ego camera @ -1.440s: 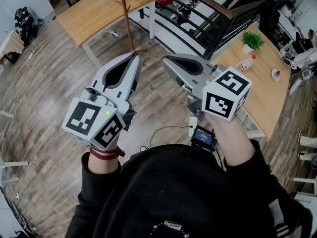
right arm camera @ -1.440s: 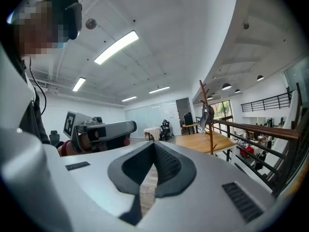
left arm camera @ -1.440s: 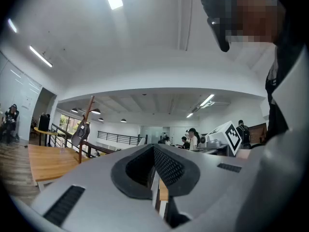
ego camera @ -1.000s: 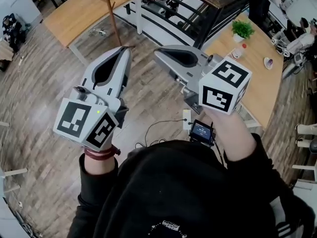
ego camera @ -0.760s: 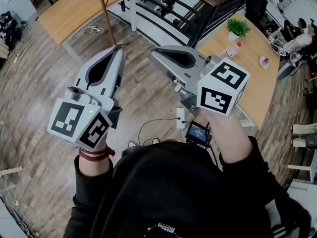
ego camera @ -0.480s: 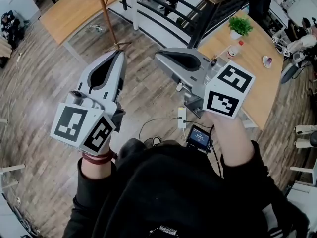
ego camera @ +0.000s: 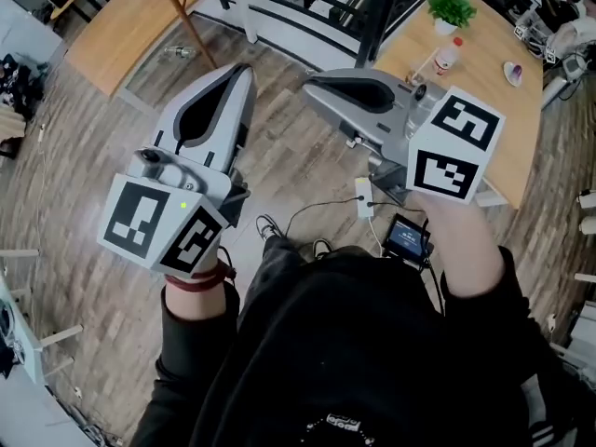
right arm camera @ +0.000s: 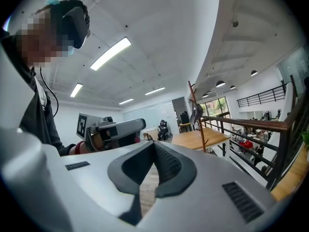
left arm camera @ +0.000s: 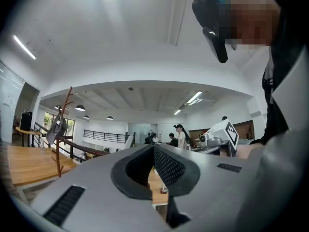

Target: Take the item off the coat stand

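Observation:
A brown wooden coat stand (ego camera: 174,9) rises from the plank floor at the head view's top left, well beyond both grippers. In the left gripper view the coat stand (left arm camera: 60,141) is far off at the left, and a grey item (left arm camera: 59,126) hangs from it. The right gripper view shows the coat stand (right arm camera: 198,122) with the same grey item (right arm camera: 196,114) on its upper pegs. My left gripper (ego camera: 244,71) and right gripper (ego camera: 315,84) are held side by side at chest height, both shut and empty.
A wooden table (ego camera: 112,40) stands behind the coat stand. A black stair railing (ego camera: 372,3) runs between it and a second table (ego camera: 480,82) holding a potted plant (ego camera: 451,7) and a bottle (ego camera: 446,56). A power strip (ego camera: 363,196) and cables lie on the floor.
The coat stand has slid toward the top-left corner of the head view. Both grippers sit slightly higher in the picture and stay shut. A shoe now shows below them.

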A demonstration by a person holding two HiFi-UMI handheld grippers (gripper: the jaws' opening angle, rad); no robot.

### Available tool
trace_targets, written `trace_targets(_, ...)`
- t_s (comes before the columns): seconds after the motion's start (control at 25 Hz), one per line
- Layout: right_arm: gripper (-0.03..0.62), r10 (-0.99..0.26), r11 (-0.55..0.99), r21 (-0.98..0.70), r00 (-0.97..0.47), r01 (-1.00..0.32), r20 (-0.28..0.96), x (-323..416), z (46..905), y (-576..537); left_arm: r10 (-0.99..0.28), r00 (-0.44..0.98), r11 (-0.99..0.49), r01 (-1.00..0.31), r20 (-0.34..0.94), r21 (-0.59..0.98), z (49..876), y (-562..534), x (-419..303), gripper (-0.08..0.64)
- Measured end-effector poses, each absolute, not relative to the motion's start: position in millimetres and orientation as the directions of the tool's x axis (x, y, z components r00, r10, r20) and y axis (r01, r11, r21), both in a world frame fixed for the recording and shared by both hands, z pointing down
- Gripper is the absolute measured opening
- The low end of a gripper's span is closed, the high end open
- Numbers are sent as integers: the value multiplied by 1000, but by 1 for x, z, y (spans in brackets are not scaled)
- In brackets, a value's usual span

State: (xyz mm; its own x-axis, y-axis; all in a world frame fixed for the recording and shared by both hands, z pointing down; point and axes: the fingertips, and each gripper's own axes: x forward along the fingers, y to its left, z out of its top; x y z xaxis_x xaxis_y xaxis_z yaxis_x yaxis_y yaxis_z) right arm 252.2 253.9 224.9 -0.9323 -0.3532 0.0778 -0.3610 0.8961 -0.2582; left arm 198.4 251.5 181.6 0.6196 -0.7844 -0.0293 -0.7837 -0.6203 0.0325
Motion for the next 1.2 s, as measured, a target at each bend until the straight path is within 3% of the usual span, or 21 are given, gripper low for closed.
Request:
trace_targets(0.44, 17, -359, 885, -263, -922, -385, 144, 215, 230, 214, -758, 651, -652, -754, -41, 85, 188, 190, 157, 6)
trace_targets(0.72, 17, -401, 871, -262, -910, -415, 107, 208, 221, 200, -726, 686, -688, -723, -48, 60, 186, 180, 148, 6)
trace_targets(1.2, 16, -442, 845, -272, -888, -461, 130, 129, 209, 146, -675, 734, -737, -671, -70, 78, 178, 125, 71, 6)
